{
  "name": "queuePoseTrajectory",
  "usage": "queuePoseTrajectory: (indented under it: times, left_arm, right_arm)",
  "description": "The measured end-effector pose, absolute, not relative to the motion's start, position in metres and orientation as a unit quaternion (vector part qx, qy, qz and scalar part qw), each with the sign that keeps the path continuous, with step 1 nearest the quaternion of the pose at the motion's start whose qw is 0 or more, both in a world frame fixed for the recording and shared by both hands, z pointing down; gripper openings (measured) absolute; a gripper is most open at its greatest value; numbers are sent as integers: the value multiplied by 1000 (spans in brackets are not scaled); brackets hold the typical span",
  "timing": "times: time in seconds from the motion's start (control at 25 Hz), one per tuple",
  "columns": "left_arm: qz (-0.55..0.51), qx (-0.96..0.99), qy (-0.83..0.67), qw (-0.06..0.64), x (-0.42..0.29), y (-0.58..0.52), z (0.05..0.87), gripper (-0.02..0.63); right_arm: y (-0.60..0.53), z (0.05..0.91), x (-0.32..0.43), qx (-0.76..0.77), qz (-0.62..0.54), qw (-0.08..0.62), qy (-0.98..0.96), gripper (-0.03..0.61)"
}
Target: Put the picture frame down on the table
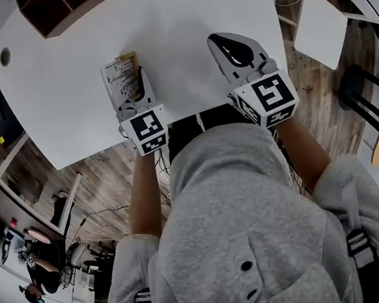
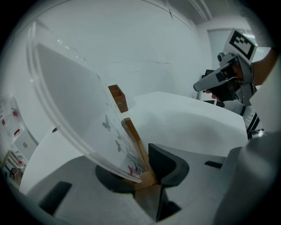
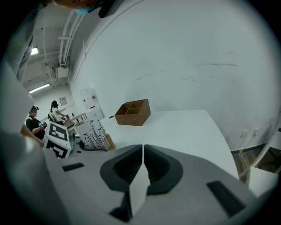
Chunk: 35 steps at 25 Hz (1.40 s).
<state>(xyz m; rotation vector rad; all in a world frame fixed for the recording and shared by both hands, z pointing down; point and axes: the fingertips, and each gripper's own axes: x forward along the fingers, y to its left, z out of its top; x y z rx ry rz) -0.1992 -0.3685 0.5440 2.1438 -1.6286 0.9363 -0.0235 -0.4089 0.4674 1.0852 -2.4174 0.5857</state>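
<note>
- White bench (image 1: 184, 21) fills the upper part of the head view, with wood-plank floor (image 1: 112, 181) below its near edge. A plain pale wall stands behind it in both gripper views.
- My left gripper (image 2: 151, 175) has its fingers (image 2: 169, 165) part-way closed and clamped on the wooden base strip of the picture frame (image 2: 88, 114). The grip is firm, with wood pressed between the pads.
- The frame is a clear panel over a white printed card. It stands tilted, leaning away to the left in the left gripper view.
- In the head view, the frame (image 1: 124, 80) sits over the near left part of the bench, just ahead of my left hand's marker cube.
- I cannot tell from any view whether its lower edge touches the bench.
- My right gripper (image 3: 143, 147) has its fingers (image 3: 162, 165) drawn together, with only a thin slit between them. Nothing is held.
- That gripper hangs over the near right part of the bench, well apart from the frame.
- A wooden organiser box (image 3: 133, 112) with open compartments stands at the far left of the bench, clear of both grippers.
</note>
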Motion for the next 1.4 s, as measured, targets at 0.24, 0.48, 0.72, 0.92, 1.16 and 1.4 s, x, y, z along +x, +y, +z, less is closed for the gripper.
queuePoseTrajectory:
  times: [0.24, 0.48, 0.72, 0.92, 1.16, 1.4]
  left_arm:
    - [319, 742, -572, 141, -196, -371, 548, 115]
    - [299, 744, -578, 150, -201, -370, 546, 115]
    - [280, 761, -562, 161, -190, -368, 549, 206]
    - [259, 769, -558, 174, -186, -368, 541, 252]
    - [248, 780, -550, 166, -187, -359, 529, 274]
    - [237, 784, -550, 163, -196, -336, 513, 296]
  right_arm:
    - [-412, 468, -15, 393, 210, 210, -870, 31]
    - [-411, 464, -18, 393, 208, 208, -871, 31]
    - [-407, 461, -15, 397, 200, 206, -872, 31]
    - [-405, 451, -11, 407, 189, 205, -870, 31]
    - [-397, 437, 0, 437, 173, 200, -860, 31]
    - [-374, 419, 0, 453, 149, 197, -856, 31]
